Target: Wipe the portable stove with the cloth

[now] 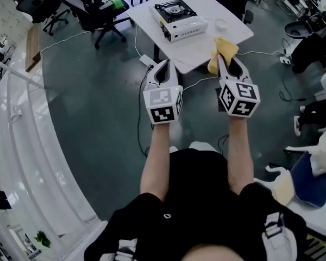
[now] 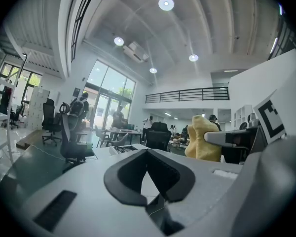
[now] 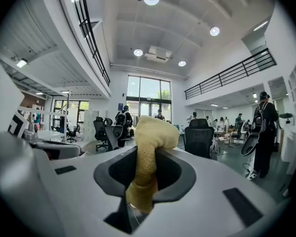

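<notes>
The white portable stove with a black burner stands on the white table ahead of me, across a stretch of floor. My right gripper is held in the air short of the table's near edge, shut on the yellow cloth, which sticks up past its jaws. In the right gripper view the cloth fills the gap between the jaws of the right gripper. My left gripper hovers level beside it, shut and empty. From the left gripper view the cloth shows at the right.
A small white round object lies on the table right of the stove. Black office chairs stand left of the table. A power strip and cables lie on the floor below it. A white curved rail runs along the left.
</notes>
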Demonstrator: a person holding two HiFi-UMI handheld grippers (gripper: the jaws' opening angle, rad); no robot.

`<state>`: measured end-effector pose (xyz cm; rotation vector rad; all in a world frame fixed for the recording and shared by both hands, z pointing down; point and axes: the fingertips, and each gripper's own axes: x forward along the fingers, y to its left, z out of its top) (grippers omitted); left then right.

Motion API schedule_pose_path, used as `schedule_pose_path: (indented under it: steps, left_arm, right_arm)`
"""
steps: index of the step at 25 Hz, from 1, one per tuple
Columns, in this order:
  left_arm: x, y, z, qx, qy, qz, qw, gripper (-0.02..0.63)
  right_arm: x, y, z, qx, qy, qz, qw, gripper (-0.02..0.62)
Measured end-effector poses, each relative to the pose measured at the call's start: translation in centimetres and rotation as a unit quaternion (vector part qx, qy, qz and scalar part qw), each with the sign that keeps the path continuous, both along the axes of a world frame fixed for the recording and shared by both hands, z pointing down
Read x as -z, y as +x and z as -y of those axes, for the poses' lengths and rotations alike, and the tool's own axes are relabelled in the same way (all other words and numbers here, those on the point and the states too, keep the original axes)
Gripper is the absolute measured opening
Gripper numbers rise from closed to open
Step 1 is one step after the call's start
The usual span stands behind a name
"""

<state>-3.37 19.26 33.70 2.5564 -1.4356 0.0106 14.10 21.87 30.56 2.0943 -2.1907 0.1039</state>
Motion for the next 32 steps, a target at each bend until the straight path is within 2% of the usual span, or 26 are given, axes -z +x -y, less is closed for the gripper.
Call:
schedule_pose_path:
  steps: [15,24,30,32]
  left_arm:
    - [-0.7,0.9,1.9,-0.011,-0.005,-0.006,0.9999,-0.006]
    - [-2.9,-3.3,5.2,0.041,-0.028,0.005,0.9987,-0.006]
    - [-4.5,-2.5,7.8,0.051,-0.033,0.043,0.9972,-0.006]
    - [-5.0,-1.6,9.2,0.049,-0.039,0.039,0.9973,-0.006]
  right_arm:
    - [-0.4,3.2,1.3,-0.036,-0.007,0.006,0.999,0.071]
    - [-2.8,-0.8,6.6,0.016,-0.026,0.015,0.999,0.071]
    - [-5.0,-0.6,10.2,0.027,-0.045,0.019,0.998,0.071]
    - [-5.6,0.2,11.6,0.026,-0.050,0.020,0.998,0.072]
